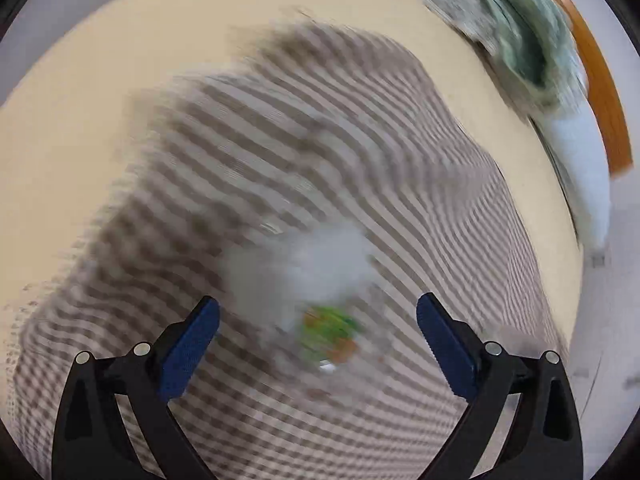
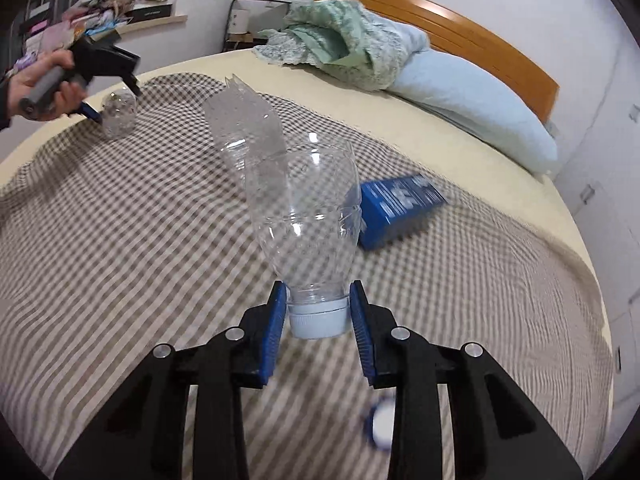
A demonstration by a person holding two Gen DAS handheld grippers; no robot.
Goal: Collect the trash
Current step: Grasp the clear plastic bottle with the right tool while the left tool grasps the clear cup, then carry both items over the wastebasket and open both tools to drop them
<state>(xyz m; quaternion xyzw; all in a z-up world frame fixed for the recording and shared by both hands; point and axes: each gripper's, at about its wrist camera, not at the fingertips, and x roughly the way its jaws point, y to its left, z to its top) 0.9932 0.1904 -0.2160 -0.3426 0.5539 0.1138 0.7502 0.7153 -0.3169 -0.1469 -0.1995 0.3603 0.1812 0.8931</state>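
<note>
We find a bed (image 2: 500, 240) with a cream sheet and an orange-brown wooden headboard (image 2: 460, 28) filling both views. A brown-and-white checked blanket (image 2: 120, 240) covers most of the mattress, soft and rippled, with a bare cream margin along its far and right edges. At the head lie a crumpled green patterned quilt (image 2: 344, 44) and a pale blue pillow (image 2: 472, 108), touching each other, well apart from the work area. The middle of the blanket is open.

A blue printed carton (image 2: 400, 208), box-shaped, lies flat on the blanket just behind the right gripper's load. The right gripper (image 2: 318, 316) is closed narrow on a torn clear plastic bottle (image 2: 308, 208): its blue ribbed pads press either side of the neck at the white screw cap (image 2: 318, 318), and the ragged, cut-open body stands up and away from the fingers. A small blue-and-white round object (image 2: 380, 424) lies on the blanket below the right finger, too blurred to name.

At the far left edge of the blanket, a hand (image 2: 36, 84) carries the left gripper (image 2: 114, 102) beside a second clear plastic bottle (image 2: 120, 114). In its own view the left gripper (image 1: 318, 320) stands wide, nothing between the pads; beneath it is a blurred whitish shape (image 1: 296, 272) with a green-and-orange patch, which we cannot identify.
</note>
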